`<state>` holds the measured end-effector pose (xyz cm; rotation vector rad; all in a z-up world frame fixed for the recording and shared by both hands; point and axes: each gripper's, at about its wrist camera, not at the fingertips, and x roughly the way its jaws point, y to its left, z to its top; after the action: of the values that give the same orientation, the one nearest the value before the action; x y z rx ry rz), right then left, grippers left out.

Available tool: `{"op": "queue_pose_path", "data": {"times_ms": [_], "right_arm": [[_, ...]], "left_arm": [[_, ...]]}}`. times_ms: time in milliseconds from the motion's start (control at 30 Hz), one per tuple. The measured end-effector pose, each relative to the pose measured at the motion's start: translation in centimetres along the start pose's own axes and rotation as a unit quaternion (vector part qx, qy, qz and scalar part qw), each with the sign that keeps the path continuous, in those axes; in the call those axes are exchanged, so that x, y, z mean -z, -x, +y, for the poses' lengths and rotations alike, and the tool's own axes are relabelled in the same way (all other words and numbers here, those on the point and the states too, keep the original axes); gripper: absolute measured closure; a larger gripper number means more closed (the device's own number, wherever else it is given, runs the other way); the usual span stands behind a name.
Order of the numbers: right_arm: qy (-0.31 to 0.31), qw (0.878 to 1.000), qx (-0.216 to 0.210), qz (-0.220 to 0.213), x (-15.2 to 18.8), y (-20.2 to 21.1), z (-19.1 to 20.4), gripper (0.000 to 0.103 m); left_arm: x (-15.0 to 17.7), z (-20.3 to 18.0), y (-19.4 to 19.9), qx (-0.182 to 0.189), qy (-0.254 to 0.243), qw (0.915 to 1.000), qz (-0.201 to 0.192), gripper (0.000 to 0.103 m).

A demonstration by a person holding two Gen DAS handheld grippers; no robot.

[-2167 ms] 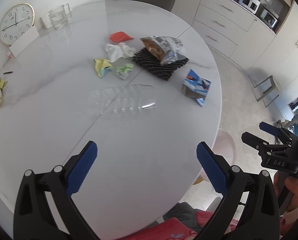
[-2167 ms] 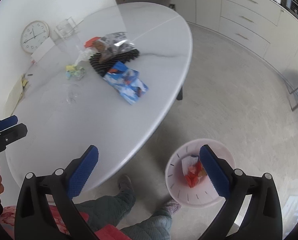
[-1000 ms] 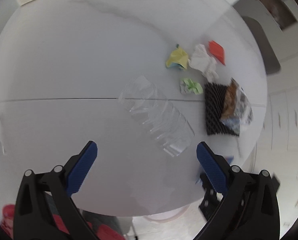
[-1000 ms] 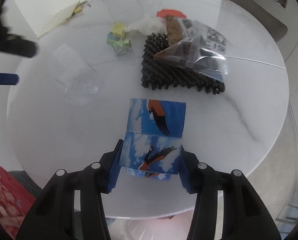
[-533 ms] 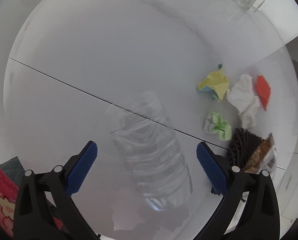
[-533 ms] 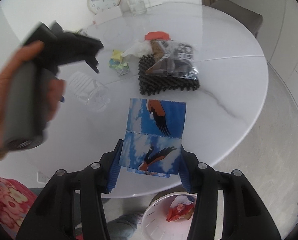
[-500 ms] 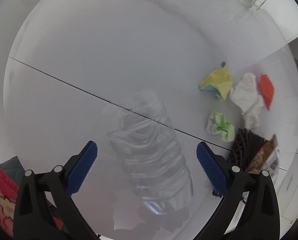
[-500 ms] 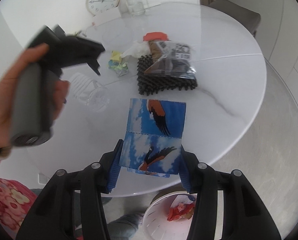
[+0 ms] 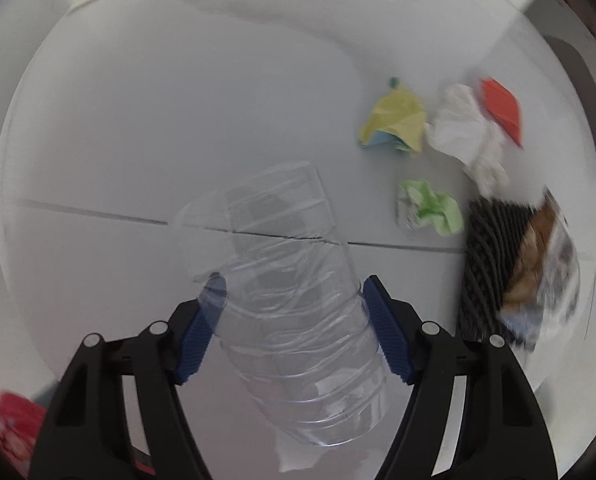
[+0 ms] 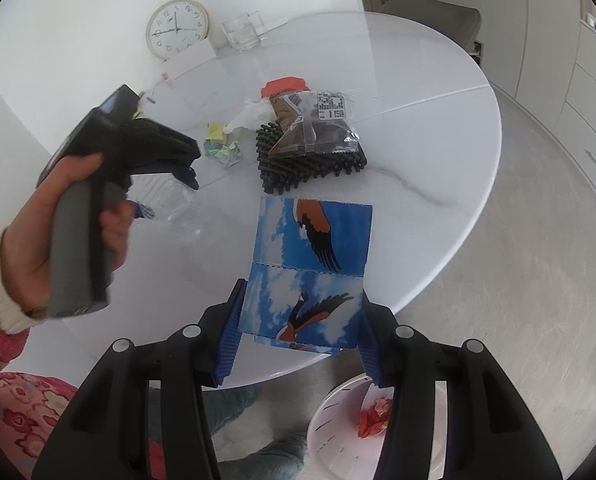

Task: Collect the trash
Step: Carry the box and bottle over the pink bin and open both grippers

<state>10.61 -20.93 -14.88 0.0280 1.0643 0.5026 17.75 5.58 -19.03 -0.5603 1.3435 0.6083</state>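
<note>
From your left wrist, the left gripper (image 9: 293, 328) points straight down at the white worktop (image 9: 137, 120), and its jaws have just been closing around the clear bottle (image 9: 289, 300). The blue pads (image 9: 386, 340) now sit against the bottle's ribbed sides, clamped on it, while it lies across the worktop seam. To its right lie a yellow wad (image 9: 396, 122), a white tissue (image 9: 468, 136), a red scrap (image 9: 502, 110), a green wad (image 9: 428, 208) and a black mat (image 9: 486, 256) with a snack bag (image 9: 542, 256) on top.

From your right wrist, the right gripper (image 10: 300, 336) is clamped on the blue carton (image 10: 310, 272) and holds it above the worktop (image 10: 438, 140) edge. Your left hand (image 10: 45, 236) grips the other tool over the bottle (image 10: 177, 212). A pink bin (image 10: 338, 436) stands on the floor below, with red trash (image 10: 374, 418) inside. A clock (image 10: 177, 29) and a glass (image 10: 243, 34) stand at the far side
</note>
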Motion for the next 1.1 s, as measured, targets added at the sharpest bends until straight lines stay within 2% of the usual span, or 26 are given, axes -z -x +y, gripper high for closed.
{"op": "queue_pose_path", "data": {"times_ms": [67,133,167,233,300,333,467,500,533,567,633,667,733,833,933,967,1033,1100], "right_arm": [[-0.015,1.000,0.004,-0.007,0.8,0.6,-0.1,0.053],[-0.031,0.999,0.012,-0.016,1.8,1.5,-0.1,0.053],[-0.042,0.999,0.017,-0.020,2.6,2.1,-0.2,0.053],[-0.058,0.998,0.026,-0.026,4.0,3.1,-0.2,0.053],[-0.077,0.996,0.041,-0.031,5.8,4.4,-0.3,0.053],[-0.084,0.995,0.048,-0.031,6.7,4.9,-0.4,0.053],[-0.124,0.988,0.088,-0.021,10.9,6.3,-0.9,0.053],[-0.133,0.986,0.095,-0.016,11.8,6.5,-1.1,0.053],[-0.143,0.985,0.101,-0.013,12.7,6.6,-1.3,0.053],[-0.155,0.982,0.107,-0.009,13.9,6.6,-1.5,0.053],[-0.173,0.978,0.116,0.002,15.8,6.3,-1.9,0.053],[-0.178,0.977,0.121,0.007,16.4,6.1,-2.0,0.053],[-0.187,0.974,0.123,0.014,17.6,5.5,-2.3,0.053],[-0.197,0.972,0.125,0.028,18.8,4.1,-3.1,0.053],[-0.196,0.971,0.128,0.046,19.4,2.4,-4.1,0.051],[-0.197,0.970,0.130,0.055,19.5,1.8,-4.5,0.047],[-0.203,0.967,0.138,0.063,19.7,1.4,-5.0,0.029],[-0.213,0.964,0.149,0.057,19.6,1.8,-5.3,0.020]], "left_arm": [[1.1,-0.5,1.3,0.004,-0.070,0.9973,-0.021,0.035],[2.6,-1.0,2.5,0.012,-0.139,0.9895,-0.036,0.035],[4.1,-1.3,3.4,0.018,-0.194,0.9799,-0.042,0.035],[6.2,-1.7,4.5,0.032,-0.257,0.9646,-0.049,0.035],[9.3,-2.2,5.9,0.054,-0.330,0.9411,-0.052,0.035],[10.4,-2.2,6.3,0.064,-0.352,0.9324,-0.053,0.035],[17.9,-2.3,8.6,0.110,-0.465,0.8775,-0.047,0.035],[19.5,-2.2,9.0,0.124,-0.485,0.8645,-0.043,0.035],[20.0,-2.1,9.3,0.133,-0.496,0.8574,-0.040,0.035],[21.7,-2.0,9.7,0.151,-0.517,0.8419,-0.035,0.035],[23.3,-1.9,9.9,0.164,-0.542,0.8234,-0.033,0.035],[24.8,-2.3,10.1,0.168,-0.560,0.8108,-0.032,0.035],[26.4,-2.9,9.9,0.173,-0.583,0.7935,-0.028,0.035],[27.6,-3.1,9.8,0.171,-0.598,0.7828,-0.025,0.037],[27.9,-3.1,9.4,0.166,-0.601,0.7817,-0.024,0.039],[27.9,-3.1,9.4,0.165,-0.600,0.7825,-0.024,0.040],[28.0,-2.9,9.8,0.163,-0.598,0.7843,-0.028,0.040],[28.8,-2.4,10.6,0.165,-0.599,0.7832,-0.030,0.040]]}}
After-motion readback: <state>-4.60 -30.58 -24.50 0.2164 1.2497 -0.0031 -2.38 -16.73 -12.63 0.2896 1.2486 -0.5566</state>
